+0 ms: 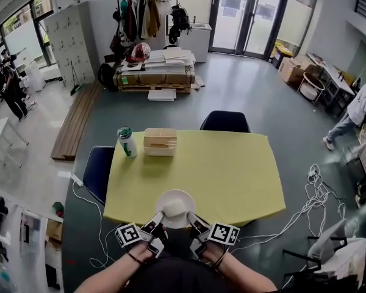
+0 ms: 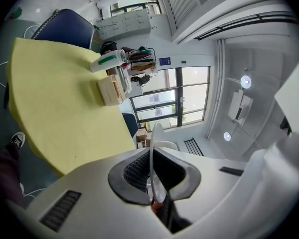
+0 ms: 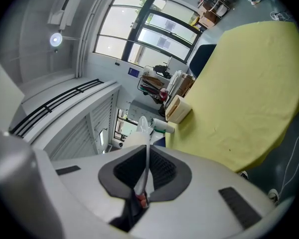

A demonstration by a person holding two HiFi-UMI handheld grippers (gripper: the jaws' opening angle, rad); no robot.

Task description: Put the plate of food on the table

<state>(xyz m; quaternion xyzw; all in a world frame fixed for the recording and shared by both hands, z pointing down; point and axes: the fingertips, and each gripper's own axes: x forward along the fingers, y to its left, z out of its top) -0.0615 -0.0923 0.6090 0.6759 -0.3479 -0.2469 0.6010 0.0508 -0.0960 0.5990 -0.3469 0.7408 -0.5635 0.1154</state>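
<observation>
A white plate [image 1: 175, 207] with pale food on it hangs over the near edge of the yellow table [image 1: 232, 176]. My left gripper [image 1: 158, 217] is shut on the plate's left rim. At the opposite rim my right gripper [image 1: 190, 217] is shut on it too. In the left gripper view the plate's rim [image 2: 152, 153] runs edge-on between the dark jaw pads. The right gripper view shows the plate's rim [image 3: 147, 158] pinched the same way, with the yellow table [image 3: 249, 98] ahead.
A wooden box [image 1: 160, 141] and a white bottle with a green label [image 1: 127, 141] stand at the table's far left. Dark chairs [image 1: 224, 121] sit at the far side and the left side [image 1: 97, 171]. White cables [image 1: 311, 200] lie on the floor to the right.
</observation>
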